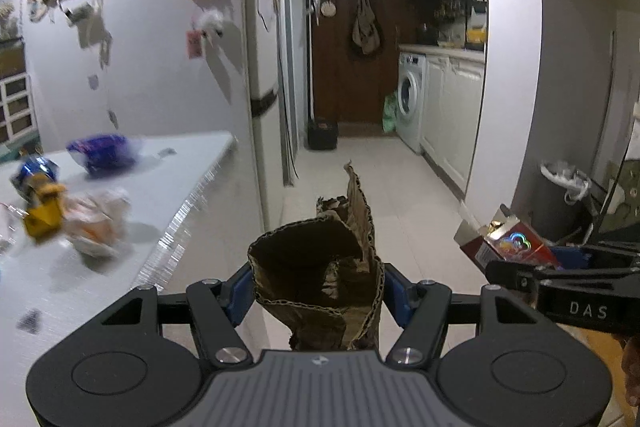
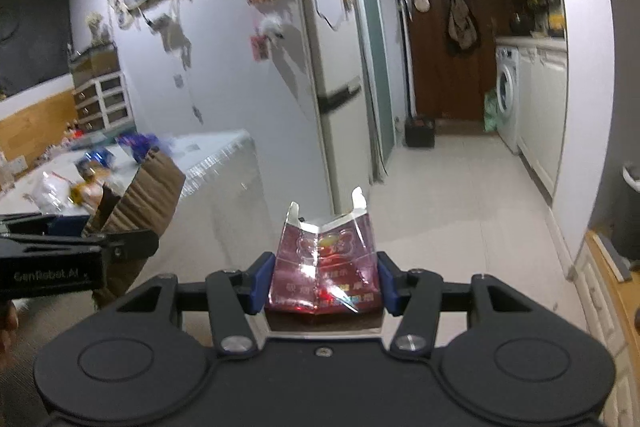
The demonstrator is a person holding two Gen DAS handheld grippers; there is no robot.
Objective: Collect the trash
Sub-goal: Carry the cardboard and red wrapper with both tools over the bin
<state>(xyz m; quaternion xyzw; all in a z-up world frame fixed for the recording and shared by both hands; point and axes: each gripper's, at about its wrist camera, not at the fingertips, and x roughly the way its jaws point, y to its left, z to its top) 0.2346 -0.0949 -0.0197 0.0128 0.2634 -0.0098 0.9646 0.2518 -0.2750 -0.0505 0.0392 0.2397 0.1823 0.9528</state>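
Left gripper (image 1: 318, 291) is clamping a crumpled cardboard piece (image 1: 320, 267), held in the air past the white table (image 1: 168, 195) edge. Right gripper (image 2: 325, 281) is squeezing a red carton (image 2: 324, 267) over the floor. More wrappers (image 1: 96, 223) are lying near the table's edge.

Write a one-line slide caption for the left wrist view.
Left gripper clamps crumpled brown corrugated cardboard beside a white table of wrappers; right gripper holds a red carton.
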